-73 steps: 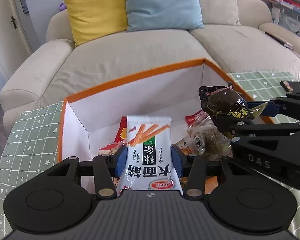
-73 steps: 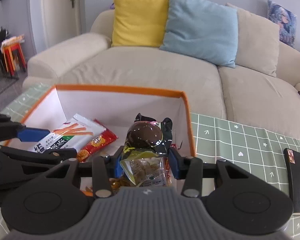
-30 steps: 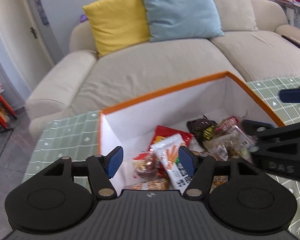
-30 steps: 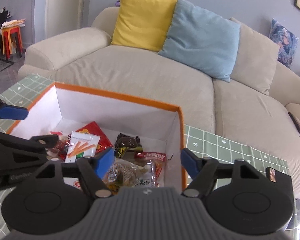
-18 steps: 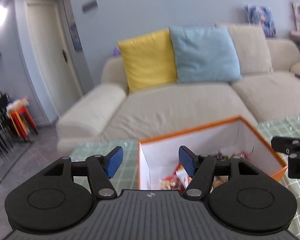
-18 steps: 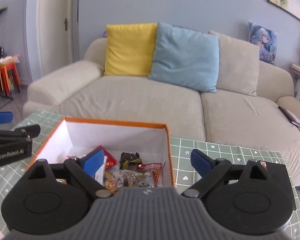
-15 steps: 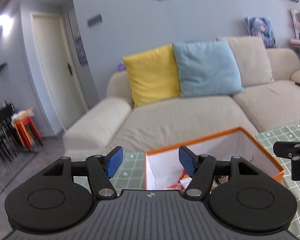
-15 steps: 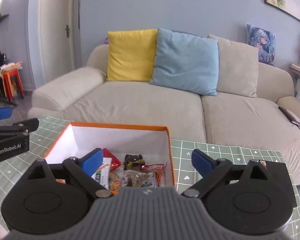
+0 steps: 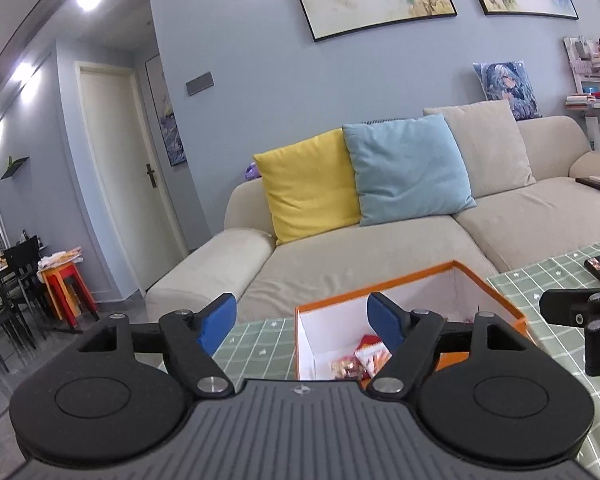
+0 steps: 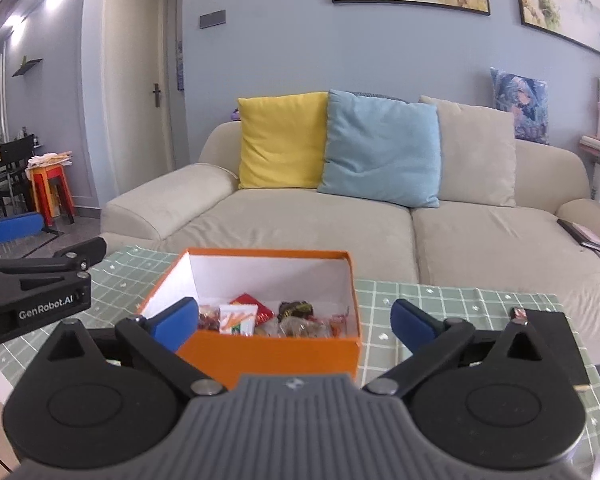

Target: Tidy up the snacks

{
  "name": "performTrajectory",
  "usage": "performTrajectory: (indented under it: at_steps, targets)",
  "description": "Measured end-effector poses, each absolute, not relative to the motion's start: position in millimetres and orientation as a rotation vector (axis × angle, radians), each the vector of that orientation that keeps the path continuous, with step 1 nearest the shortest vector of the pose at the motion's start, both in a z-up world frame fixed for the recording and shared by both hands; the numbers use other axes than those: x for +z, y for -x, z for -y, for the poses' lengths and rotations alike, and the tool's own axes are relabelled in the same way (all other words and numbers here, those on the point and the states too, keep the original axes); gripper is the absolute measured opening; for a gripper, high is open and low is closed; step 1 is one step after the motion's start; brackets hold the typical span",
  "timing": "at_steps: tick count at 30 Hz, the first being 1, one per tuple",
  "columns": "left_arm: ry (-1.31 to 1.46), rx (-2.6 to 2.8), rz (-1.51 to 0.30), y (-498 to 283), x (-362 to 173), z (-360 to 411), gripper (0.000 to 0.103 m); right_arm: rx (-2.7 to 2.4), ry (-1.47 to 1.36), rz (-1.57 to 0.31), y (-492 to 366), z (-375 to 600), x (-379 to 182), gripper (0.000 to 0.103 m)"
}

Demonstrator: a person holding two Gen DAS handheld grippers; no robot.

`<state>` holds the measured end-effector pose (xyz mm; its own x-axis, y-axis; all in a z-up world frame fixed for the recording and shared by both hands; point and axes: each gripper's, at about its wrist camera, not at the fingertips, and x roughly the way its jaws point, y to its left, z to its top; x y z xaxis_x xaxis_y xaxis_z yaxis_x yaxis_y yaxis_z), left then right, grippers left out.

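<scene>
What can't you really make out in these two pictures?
- Snacks in the orange box, right wrist view: too small to read the wrappers.
- Same box, left wrist view: the left gripper covers its near part.
- Dark flat object on the tablecloth: identity unclear.

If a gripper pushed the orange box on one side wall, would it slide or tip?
The orange box looks low and wide, flat on the checked tablecloth, so it would probably slide rather than tip. Only small snack packets lie inside, so it is likely light. The thin open-topped walls might flex.
</scene>
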<state>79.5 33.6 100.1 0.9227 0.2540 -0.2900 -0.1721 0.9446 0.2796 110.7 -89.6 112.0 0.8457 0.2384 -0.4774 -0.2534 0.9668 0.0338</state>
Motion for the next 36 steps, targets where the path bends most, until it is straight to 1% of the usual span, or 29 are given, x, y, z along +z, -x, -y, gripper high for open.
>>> performTrajectory:
  at_steps: [3,7,17,36]
  targets:
    - [-0.244,0.201,-0.368,-73,89,-29,0.089,0.240,0.006,-0.527,-101,94,103,0.099]
    - [-0.208,0.166,-0.474,-77,71,-30,0.089,0.248,-0.007,-0.579,-96,95,83,0.099]
    - [-0.164,0.175,-0.633,-80,32,-38,0.089,0.201,-0.014,-0.686,-105,97,42,0.099]
    - [-0.163,0.178,-0.705,-84,19,-38,0.089,0.189,-0.004,-0.712,-116,95,29,0.099]
